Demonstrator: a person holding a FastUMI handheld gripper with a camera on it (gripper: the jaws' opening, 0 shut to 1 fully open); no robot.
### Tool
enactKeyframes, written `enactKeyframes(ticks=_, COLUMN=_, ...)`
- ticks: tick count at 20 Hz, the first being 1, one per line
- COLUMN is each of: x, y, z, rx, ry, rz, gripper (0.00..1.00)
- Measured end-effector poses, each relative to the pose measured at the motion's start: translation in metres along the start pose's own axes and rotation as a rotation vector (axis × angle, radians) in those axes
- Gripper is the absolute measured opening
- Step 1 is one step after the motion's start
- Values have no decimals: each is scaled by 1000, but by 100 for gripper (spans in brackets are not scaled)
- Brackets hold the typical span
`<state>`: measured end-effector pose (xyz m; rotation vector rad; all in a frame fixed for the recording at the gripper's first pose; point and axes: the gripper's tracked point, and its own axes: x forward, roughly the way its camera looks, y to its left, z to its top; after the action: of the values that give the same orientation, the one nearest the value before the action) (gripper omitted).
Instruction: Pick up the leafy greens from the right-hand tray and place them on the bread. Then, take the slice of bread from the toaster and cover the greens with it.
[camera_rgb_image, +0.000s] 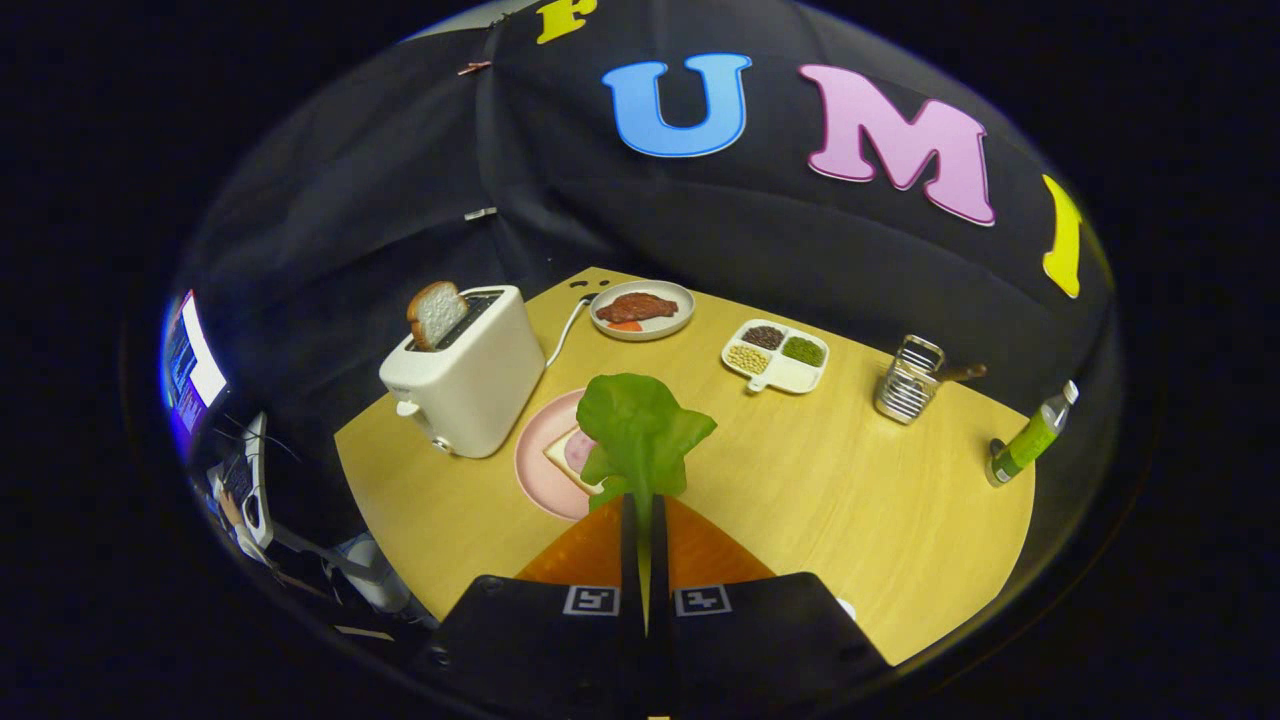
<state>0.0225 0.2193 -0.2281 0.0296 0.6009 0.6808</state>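
The flat, bright green lettuce leaf (640, 435) stands pinched by its stem between the gripper (644, 505), whose two fingers are pressed together on it with almost no gap. The leaf hangs above the near edge of the round pink plate (535, 455), partly hiding the square white slice of bread with a pink filling (570, 455) that lies on it. The thin hold looks like the main risk: the floppy leaf could twist or slip free and fall on the pale wooden table (850, 500) instead of the slice. Just left of the plate stands the white two-slot toaster (470, 380) with a second bread slice (436, 313) poking up; a careless swing could knock it.
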Motion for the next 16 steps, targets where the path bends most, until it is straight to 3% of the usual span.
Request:
enactKeyframes(ticks=6, x=57, y=29, z=25, rx=-14, ry=39, rz=24, gripper=5)
enactKeyframes(ticks=16, x=131, y=38, z=14, rx=-27, ry=139, rz=12, gripper=8)
